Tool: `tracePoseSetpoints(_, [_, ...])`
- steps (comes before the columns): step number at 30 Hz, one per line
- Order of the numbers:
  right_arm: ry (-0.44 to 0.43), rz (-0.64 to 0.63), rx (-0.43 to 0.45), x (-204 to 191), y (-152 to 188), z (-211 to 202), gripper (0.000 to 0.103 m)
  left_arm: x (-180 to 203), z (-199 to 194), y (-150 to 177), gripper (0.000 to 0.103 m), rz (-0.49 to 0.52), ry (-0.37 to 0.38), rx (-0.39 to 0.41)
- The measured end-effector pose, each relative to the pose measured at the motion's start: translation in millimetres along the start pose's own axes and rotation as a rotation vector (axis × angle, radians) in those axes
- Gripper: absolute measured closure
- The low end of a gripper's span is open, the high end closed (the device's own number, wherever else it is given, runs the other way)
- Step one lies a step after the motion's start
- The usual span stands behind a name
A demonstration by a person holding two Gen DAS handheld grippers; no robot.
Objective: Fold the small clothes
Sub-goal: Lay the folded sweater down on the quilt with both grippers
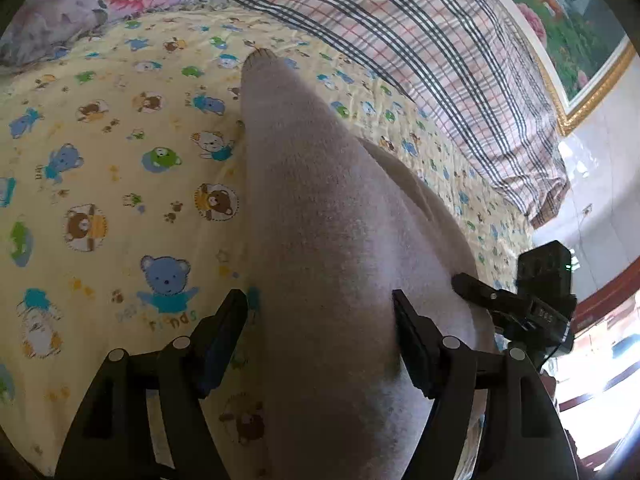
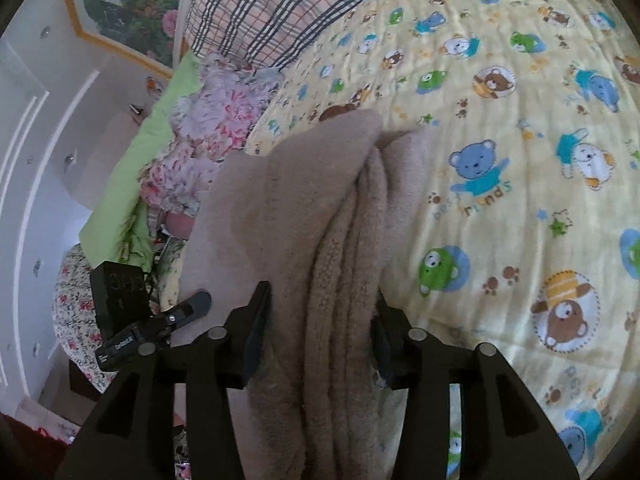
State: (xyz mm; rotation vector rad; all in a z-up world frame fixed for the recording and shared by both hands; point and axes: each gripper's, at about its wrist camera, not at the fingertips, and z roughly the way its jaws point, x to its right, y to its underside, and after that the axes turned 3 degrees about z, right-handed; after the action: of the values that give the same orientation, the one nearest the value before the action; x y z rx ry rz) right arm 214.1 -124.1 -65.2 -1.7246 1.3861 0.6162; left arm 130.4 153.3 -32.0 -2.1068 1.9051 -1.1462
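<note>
Beige fleece garment bunched on the bear-print bed sheet, with both my tongs around it.

My left tongs (image 1: 320,332) stand wide, the garment (image 1: 320,208) running between the pads with a gap on the left side, so I read them as not pressing. My right tongs (image 2: 318,332) straddle the garment's (image 2: 320,208) stacked folds; I cannot tell whether those pads pinch the cloth. It lies on the yellow sheet (image 1: 120,160), with a plaid blanket (image 1: 420,40) beyond.
</note>
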Motion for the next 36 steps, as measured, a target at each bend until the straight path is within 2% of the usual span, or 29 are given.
tracePoseSetpoints(3, [0.047, -0.004, 0.031, -7.8, -1.1, -12.0, 0.053, 10.2, -17.4, 0.1, 0.031, 0.032, -0.055, 0.025])
tracePoseSetpoints(6, [0.094, -0.020, 0.114, -20.0, -2.7, -39.2, 0.052, 19.0, -42.8, -2.6, 0.031, 0.065, -0.124, 0.079])
tracePoseSetpoints(8, [0.107, -0.048, 0.174, -30.2, -3.3, -57.6, 0.052, 21.3, -56.0, -7.0, 0.031, 0.069, -0.164, 0.110])
tracePoseSetpoints(11, [0.110, -0.102, 0.217, -51.0, -4.2, -67.5, 0.052, 29.7, -65.6, -17.2, 0.033, 0.083, -0.191, 0.149])
tracePoseSetpoints(12, [0.110, -0.115, 0.213, -57.7, -4.4, -65.6, 0.052, 30.6, -66.1, -19.5, 0.035, 0.091, -0.192, 0.150])
tracePoseSetpoints(14, [0.129, -0.140, 0.190, -70.8, -4.0, -55.0, 0.056, 39.3, -61.0, -26.5, 0.046, 0.121, -0.208, 0.146])
tracePoseSetpoints(15, [0.132, -0.152, 0.178, -74.9, -4.1, -49.1, 0.058, 45.9, -54.5, -30.8, 0.047, 0.152, -0.230, 0.139])
tracePoseSetpoints(17, [0.139, -0.175, 0.143, -82.6, -7.9, -31.6, 0.064, 51.2, -41.4, -38.0, 0.059, 0.186, -0.280, 0.122])
tracePoseSetpoints(19, [0.151, -0.187, 0.109, -85.0, -14.3, -15.9, 0.066, 50.2, -23.1, -44.7, 0.063, 0.204, -0.309, 0.085])
tracePoseSetpoints(24, [0.238, -0.191, 0.033, -73.6, -24.3, 14.5, 0.069, 34.1, 11.1, -50.3, 0.063, 0.217, -0.353, 0.020])
tracePoseSetpoints(26, [0.284, -0.178, -0.013, -57.8, -27.8, 29.8, 0.086, 26.3, 23.7, -49.2, 0.063, 0.219, -0.351, -0.005])
tracePoseSetpoints(27, [0.312, -0.179, -0.028, -50.3, -28.9, 36.1, 0.088, 24.5, 28.4, -48.4, 0.063, 0.220, -0.357, -0.008])
tracePoseSetpoints(28, [0.307, -0.165, -0.038, -39.4, -30.5, 42.2, 0.088, 25.3, 32.2, -47.4, 0.063, 0.230, -0.371, -0.007])
tracePoseSetpoints(29, [0.274, -0.135, -0.031, -32.2, -33.4, 41.7, 0.094, 27.4, 35.0, -46.1, 0.063, 0.244, -0.383, -0.005])
tracePoseSetpoints(31, [0.292, -0.123, -0.027, -27.6, -37.3, 41.1, 0.103, 32.4, 38.2, -45.0, 0.063, 0.270, -0.412, -0.007])
tracePoseSetpoints(36, [0.252, -0.096, 0.001, -28.9, -32.8, 26.0, 0.101, 40.0, 5.4, -40.7, 0.062, 0.244, -0.370, 0.024])
